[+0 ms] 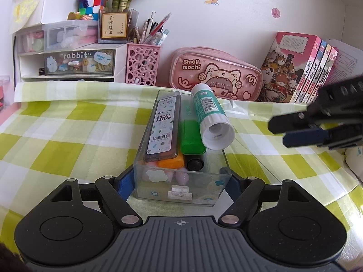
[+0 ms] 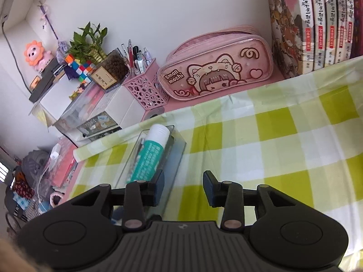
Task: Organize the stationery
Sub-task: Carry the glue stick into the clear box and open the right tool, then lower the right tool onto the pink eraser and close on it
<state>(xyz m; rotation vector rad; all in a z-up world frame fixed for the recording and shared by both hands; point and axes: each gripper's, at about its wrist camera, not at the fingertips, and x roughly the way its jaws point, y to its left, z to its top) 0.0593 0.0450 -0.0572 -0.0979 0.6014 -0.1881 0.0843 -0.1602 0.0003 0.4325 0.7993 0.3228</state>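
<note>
Left wrist view: left gripper [image 1: 181, 176] clamped on the near end of a clear plastic box [image 1: 181, 190], one blue pad on each side wall. Inside the box, a grey flat lead case [image 1: 162, 127], a green marker [image 1: 191, 138], an orange block [image 1: 171, 162] and a black round cap [image 1: 194, 163]. On top, a white and teal glue stick [image 1: 209, 116], tilted, leaning over the right wall. Box near the middle of the green and white checked tablecloth [image 1: 68, 124]. Right wrist view: right gripper [image 2: 183, 188] with fingers apart, nothing between them, just beside the box. At the table's back edge, a pink pencil case [image 2: 217, 72], a pink pen cup [image 2: 146, 90] and upright books [image 2: 317, 27].
</note>
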